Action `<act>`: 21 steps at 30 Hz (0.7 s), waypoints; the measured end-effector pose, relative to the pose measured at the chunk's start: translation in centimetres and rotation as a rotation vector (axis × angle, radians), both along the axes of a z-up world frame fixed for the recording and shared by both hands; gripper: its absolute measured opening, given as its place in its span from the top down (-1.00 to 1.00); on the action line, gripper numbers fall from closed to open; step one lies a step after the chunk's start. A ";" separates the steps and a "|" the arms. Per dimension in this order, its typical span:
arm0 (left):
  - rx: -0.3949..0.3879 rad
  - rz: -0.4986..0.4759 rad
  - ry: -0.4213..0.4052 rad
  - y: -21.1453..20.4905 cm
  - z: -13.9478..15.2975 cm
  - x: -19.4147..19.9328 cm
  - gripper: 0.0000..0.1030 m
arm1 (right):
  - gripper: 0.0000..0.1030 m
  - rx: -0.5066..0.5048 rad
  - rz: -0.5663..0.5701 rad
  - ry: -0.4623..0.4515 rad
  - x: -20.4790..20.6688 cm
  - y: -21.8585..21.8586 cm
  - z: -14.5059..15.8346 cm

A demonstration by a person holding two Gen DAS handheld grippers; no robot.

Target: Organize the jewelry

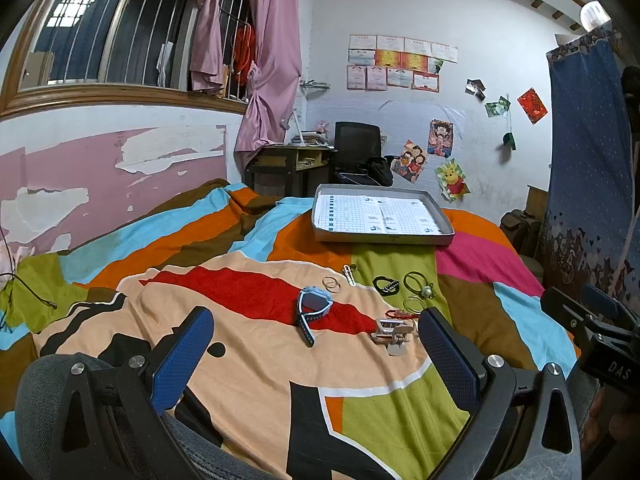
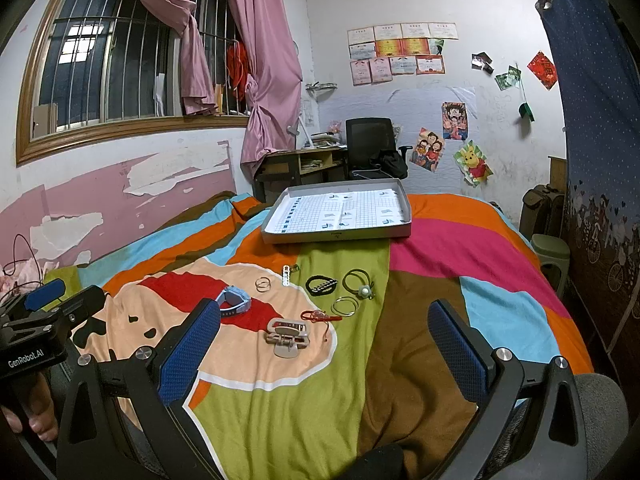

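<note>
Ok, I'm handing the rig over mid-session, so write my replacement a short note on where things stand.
Left gripper: open, empty, low over the bedspread.
Right gripper: open, empty.
Tray: far side of the bed, nothing in it.
Lying loose on the spread: blue watch, beige hair claw, red cord, black hair clip, hair ties, thin rings.
Done: nothing moved to the tray.
Left: every piece.

Bed w/ striped blanket [image 2: 460, 248]: tray [image 2: 336, 232], watch [image 2: 236, 300], hair clip [image 2: 286, 336], rings [image 2: 263, 284].
</note>
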State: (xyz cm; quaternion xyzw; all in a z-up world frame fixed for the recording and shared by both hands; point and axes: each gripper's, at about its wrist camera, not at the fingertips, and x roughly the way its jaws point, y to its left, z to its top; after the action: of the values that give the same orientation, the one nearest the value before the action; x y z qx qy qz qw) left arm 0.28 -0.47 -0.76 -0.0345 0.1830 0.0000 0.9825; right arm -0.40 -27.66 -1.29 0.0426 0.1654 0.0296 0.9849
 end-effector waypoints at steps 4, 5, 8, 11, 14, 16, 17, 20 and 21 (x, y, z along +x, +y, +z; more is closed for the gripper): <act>0.001 0.000 0.000 -0.1 -0.1 0.1 -1.00 | -0.98 0.000 -0.001 0.000 0.0 0.0 0.0; 0.000 0.000 0.001 -0.1 -0.1 0.1 -1.00 | -0.98 0.000 -0.001 0.000 0.0 0.0 0.0; -0.002 0.000 0.000 -0.1 -0.1 0.1 -1.00 | -0.98 0.000 -0.001 0.001 0.0 0.0 0.0; 0.001 -0.001 0.002 -0.2 -0.2 0.1 -1.00 | -0.98 0.000 -0.001 0.001 0.0 0.0 0.0; 0.004 -0.001 -0.002 -0.1 -0.1 0.0 -1.00 | -0.98 0.001 0.000 0.000 0.0 0.0 0.0; 0.003 -0.001 0.000 -0.1 0.0 0.1 -1.00 | -0.98 0.001 0.000 0.000 0.0 -0.1 0.0; 0.003 -0.001 -0.001 -0.1 -0.1 0.1 -1.00 | -0.98 0.001 0.000 0.000 0.0 -0.1 0.0; 0.003 -0.001 -0.001 -0.1 -0.1 0.1 -1.00 | -0.98 0.001 -0.001 0.000 -0.1 -0.1 0.0; 0.002 -0.004 -0.001 -0.1 -0.1 0.1 -1.00 | -0.98 0.002 -0.001 0.000 -0.1 -0.1 0.0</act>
State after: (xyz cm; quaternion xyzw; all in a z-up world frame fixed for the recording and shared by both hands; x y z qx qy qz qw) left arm 0.39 -0.56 -0.86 -0.0332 0.1824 -0.0019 0.9827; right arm -0.47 -27.74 -1.30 0.0436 0.1652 0.0291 0.9849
